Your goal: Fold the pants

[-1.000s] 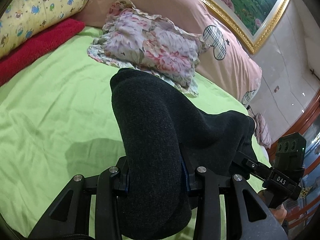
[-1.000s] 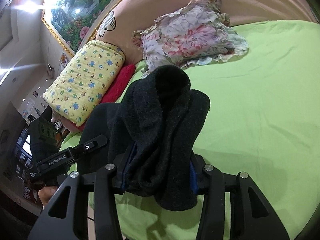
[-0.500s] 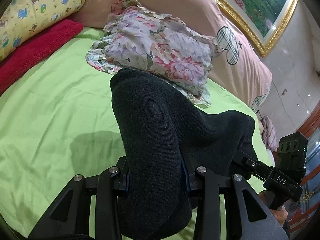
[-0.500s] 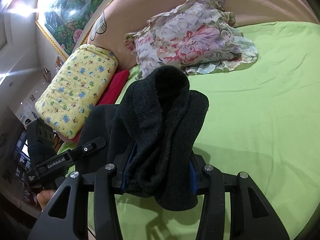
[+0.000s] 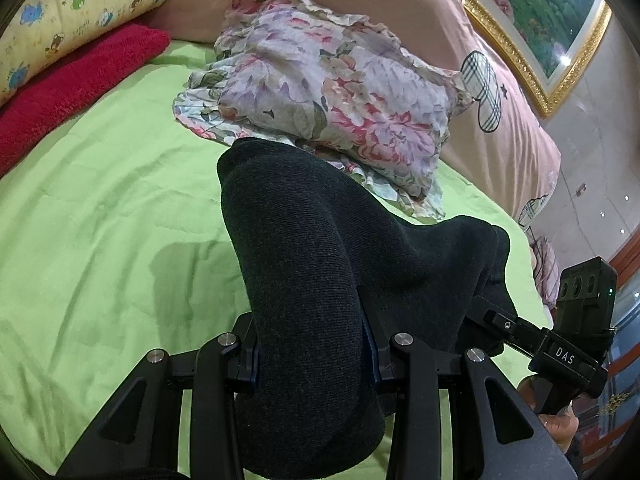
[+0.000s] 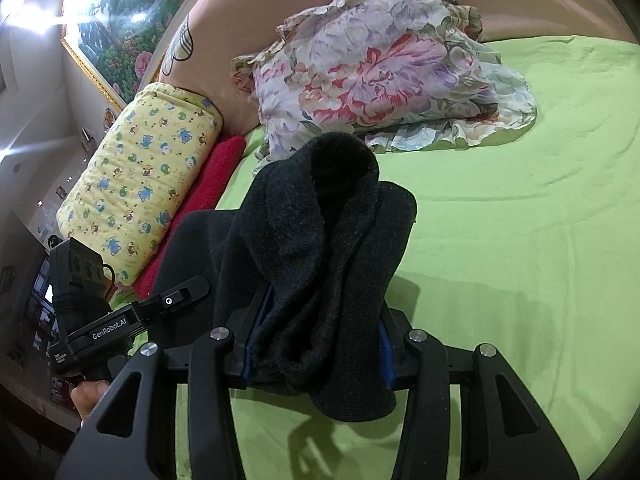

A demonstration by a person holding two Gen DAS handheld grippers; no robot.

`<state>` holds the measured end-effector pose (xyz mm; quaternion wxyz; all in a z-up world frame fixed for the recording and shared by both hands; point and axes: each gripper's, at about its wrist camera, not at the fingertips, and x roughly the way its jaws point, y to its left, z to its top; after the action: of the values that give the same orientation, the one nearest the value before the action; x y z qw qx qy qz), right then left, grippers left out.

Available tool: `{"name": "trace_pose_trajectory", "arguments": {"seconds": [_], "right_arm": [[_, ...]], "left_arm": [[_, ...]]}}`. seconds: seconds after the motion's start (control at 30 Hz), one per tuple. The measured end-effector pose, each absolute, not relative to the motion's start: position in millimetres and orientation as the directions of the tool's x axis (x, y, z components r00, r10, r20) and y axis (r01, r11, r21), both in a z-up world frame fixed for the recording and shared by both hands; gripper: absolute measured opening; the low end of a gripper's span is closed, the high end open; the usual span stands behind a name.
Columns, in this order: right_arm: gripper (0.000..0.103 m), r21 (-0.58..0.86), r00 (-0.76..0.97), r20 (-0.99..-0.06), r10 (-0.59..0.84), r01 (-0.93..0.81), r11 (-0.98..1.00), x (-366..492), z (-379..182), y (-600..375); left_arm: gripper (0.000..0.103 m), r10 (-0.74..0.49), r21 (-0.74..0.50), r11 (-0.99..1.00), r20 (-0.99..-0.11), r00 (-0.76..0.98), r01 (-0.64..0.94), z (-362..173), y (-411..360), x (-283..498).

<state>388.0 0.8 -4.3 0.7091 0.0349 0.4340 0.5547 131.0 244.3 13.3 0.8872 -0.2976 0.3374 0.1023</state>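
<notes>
Dark grey knit pants (image 5: 304, 280) are held above the green bed sheet (image 5: 100, 220) by both grippers. My left gripper (image 5: 312, 356) is shut on a thick bunch of the fabric, which bulges forward over its fingers. My right gripper (image 6: 316, 340) is shut on another bunched part of the pants (image 6: 320, 248). The pants stretch between the two grippers. The right gripper (image 5: 560, 344) shows at the right edge of the left wrist view; the left gripper (image 6: 108, 320) shows at the left of the right wrist view. The fingertips are hidden by cloth.
A floral pillow (image 5: 332, 84) lies on the sheet just beyond the pants. A red towel (image 5: 68, 92) and a yellow patterned pillow (image 5: 72, 12) lie at the left. A pink headboard cushion (image 5: 440, 40) stands behind, under a gold-framed picture (image 5: 540, 12).
Both grippers have carried the pants forward toward the floral pillow, which now looks larger and closer. Both grips are unchanged.
</notes>
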Motion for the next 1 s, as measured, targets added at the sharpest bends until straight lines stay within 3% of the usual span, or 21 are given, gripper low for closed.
{"name": "trace_pose_trajectory", "arguments": {"seconds": [0.23, 0.63, 1.0], "right_arm": [[0.049, 0.528, -0.001, -0.607, 0.794, -0.748, 0.403, 399, -25, 13], [0.064, 0.578, -0.022, -0.588, 0.808, -0.71, 0.402, 422, -58, -2], [0.067, 0.544, 0.062, -0.589, 0.806, -0.707, 0.452, 426, -48, -28]], "left_arm": [[0.041, -0.028, -0.459, 0.792, -0.686, 0.728, -0.402, -7, 254, 138], [0.063, -0.035, -0.447, 0.804, -0.692, 0.721, -0.391, -25, 257, 134], [0.077, 0.036, -0.417, 0.789, -0.702, 0.712, -0.451, -17, 251, 105]]}}
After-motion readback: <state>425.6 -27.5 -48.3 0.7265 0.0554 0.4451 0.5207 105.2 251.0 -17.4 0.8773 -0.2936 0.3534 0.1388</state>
